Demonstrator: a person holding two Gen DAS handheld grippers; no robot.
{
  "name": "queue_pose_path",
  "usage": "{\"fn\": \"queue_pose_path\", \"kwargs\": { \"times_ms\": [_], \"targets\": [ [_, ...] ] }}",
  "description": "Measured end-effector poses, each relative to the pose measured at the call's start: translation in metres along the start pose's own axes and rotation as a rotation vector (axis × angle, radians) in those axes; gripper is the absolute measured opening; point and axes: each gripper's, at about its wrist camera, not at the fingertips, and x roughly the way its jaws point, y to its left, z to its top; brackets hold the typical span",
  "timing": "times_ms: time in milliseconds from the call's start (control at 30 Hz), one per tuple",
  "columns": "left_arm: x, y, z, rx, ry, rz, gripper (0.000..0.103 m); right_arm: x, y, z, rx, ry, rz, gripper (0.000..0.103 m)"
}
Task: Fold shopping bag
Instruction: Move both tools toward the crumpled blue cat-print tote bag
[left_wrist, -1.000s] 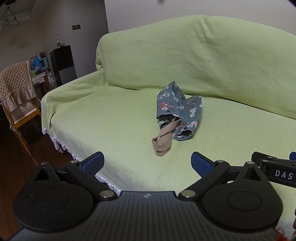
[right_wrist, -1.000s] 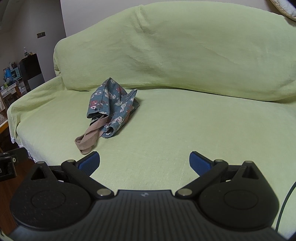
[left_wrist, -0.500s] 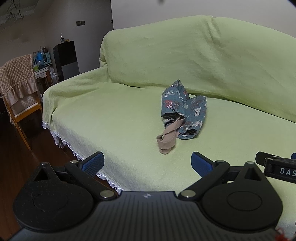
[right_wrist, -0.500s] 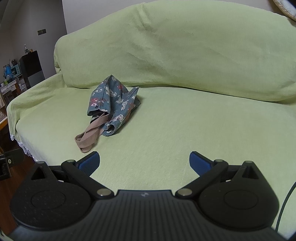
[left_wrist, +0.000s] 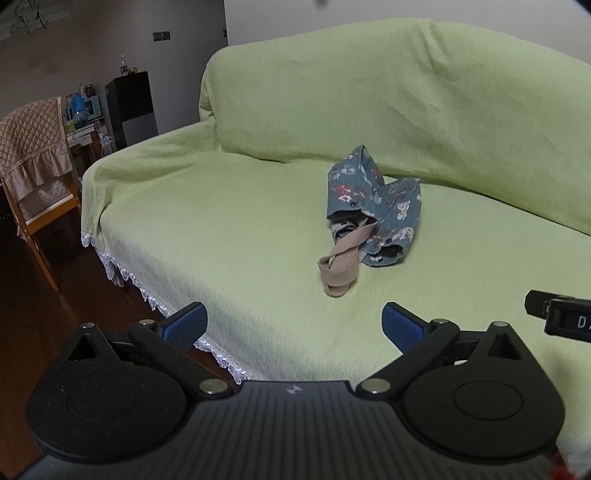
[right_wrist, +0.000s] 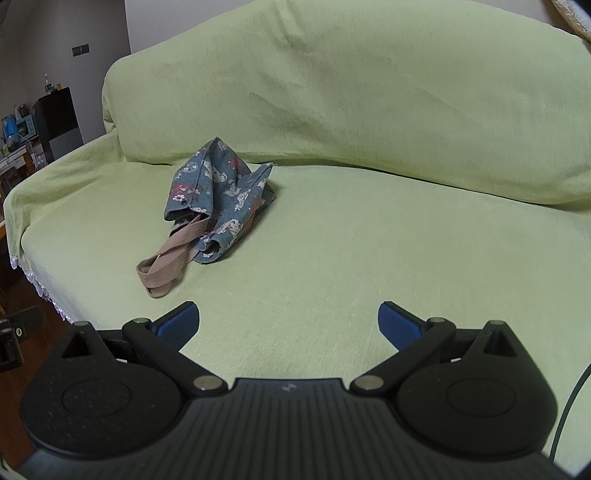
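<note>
You have folded nothing yet: the crumpled blue floral cloth shopping bag (left_wrist: 373, 206) lies untouched on the green-covered sofa (left_wrist: 221, 229), with your left gripper (left_wrist: 293, 325) and right gripper (right_wrist: 288, 321) both spread, empty

green-draped sofa (left_wrist: 332, 110), dark wood floor (left_wrist: 33, 295), quilt-covered wooden chair (left_wrist: 33, 155), black cabinet (left_wrist: 133, 103), pale walls

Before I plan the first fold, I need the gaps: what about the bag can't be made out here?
- Bag underside and back: hidden by its own crumpled cloth, both views.
- Second strap: only one tan strap loop is clear; others may overlap.
- Inside the opening: too dark.
- Shelf items: too small, left view.
</note>
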Motion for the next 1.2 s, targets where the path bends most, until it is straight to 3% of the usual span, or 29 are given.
{"fn": "queue_pose_path", "kwargs": {
  "times_ms": [333,600,800,900,1033,1200],
  "targets": [
    [0.031,0.021,-0.01,-0.091,0.117,-0.014,0.101,0.024,0.006,0.011,-0.016,0.017,0.013,0.102],
    [0.045,0.025,-0.01,-0.064,0.103,0.064,0.101,0.044,0.014,0.014,-0.039,0.013,0.021,0.102],
    [0.061,0.019,0.0,-0.033,0.105,0.048,0.101,0.053,0.009,0.019,0.005,-0.081,0.094,0.102],
    [0.075,0.014,0.007,-0.026,0.126,0.021,0.101,0.064,0.003,0.021,0.013,-0.042,0.126,0.102],
    [0.095,0.01,0.017,0.005,0.158,-0.01,0.101,0.087,-0.006,0.02,0.071,0.082,0.203,0.102],
    [0.112,0.001,0.034,0.041,0.135,-0.018,0.101,0.103,-0.016,0.02,0.134,0.101,0.192,0.102]
  ]
}}
